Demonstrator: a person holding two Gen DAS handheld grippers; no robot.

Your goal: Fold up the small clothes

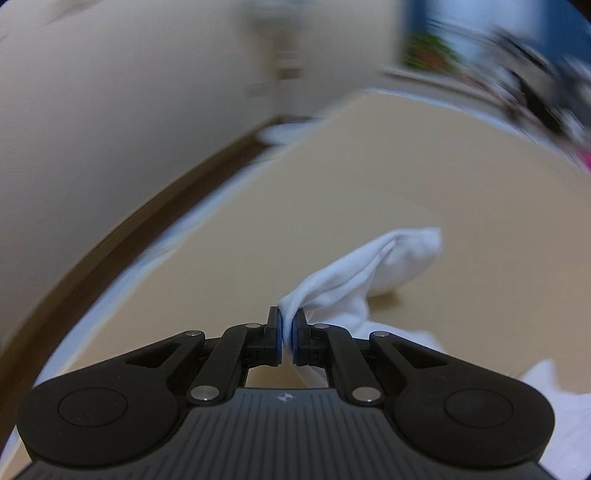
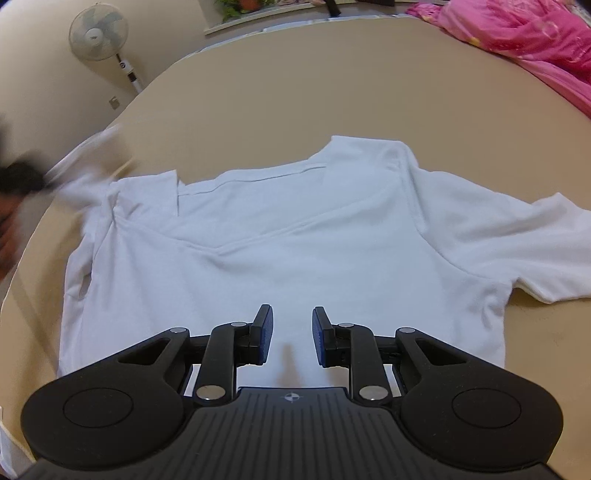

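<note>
A white short-sleeved shirt (image 2: pixel 295 229) lies spread flat on the tan table (image 2: pixel 295 92), neckline away from me and its right sleeve (image 2: pixel 535 251) laid out flat. My right gripper (image 2: pixel 293 321) hovers over the shirt's lower body, jaws apart, with no cloth pinched between the blue pads. In the left wrist view my left gripper (image 1: pixel 287 314) is shut on a bunched edge of the shirt's white sleeve (image 1: pixel 369 266), which rises off the table (image 1: pixel 406 166). In the right wrist view that gripper is a dark blur (image 2: pixel 18 177) at the shirt's left sleeve.
A heap of pink fabric (image 2: pixel 517 37) lies along the table's far right edge. A standing fan (image 2: pixel 98 31) and a plant sit beyond the table's far left. The table's left edge is close to a wall with a dark skirting (image 1: pixel 110 251).
</note>
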